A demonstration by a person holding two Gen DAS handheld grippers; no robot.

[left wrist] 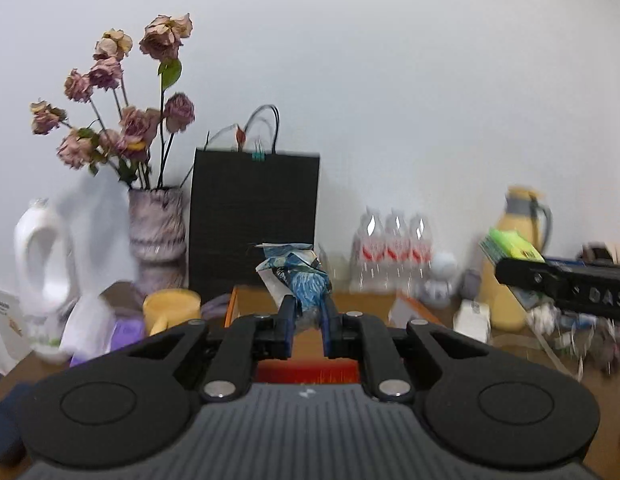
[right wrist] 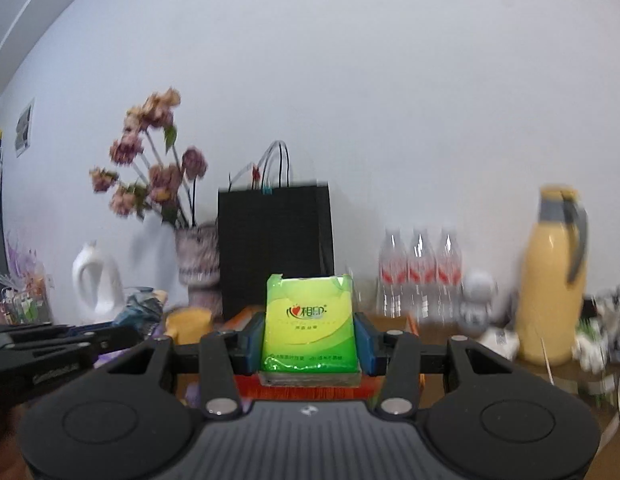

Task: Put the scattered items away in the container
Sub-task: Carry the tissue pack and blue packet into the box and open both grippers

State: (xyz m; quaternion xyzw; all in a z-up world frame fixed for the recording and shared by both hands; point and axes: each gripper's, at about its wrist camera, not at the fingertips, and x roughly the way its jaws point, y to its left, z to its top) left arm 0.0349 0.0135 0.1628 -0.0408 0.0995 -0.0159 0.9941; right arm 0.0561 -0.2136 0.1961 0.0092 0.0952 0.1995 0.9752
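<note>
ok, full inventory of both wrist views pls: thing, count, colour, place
crumpled wrapper: 1, blue-white, in left jaws
tissue pack: 1, green, in right jaws
container: 1, orange, below both grippers
paper bag: 1, black, at the wall
vase of dried roses: 1, mauve, left of bag
detergent jug: 1, white, far left
cup: 1, yellow, before vase
water bottles: 3, clear, right of bag
thermos: 1, yellow, right
left gripper: black, shut on wrapper
right gripper: black, shut on pack
</note>
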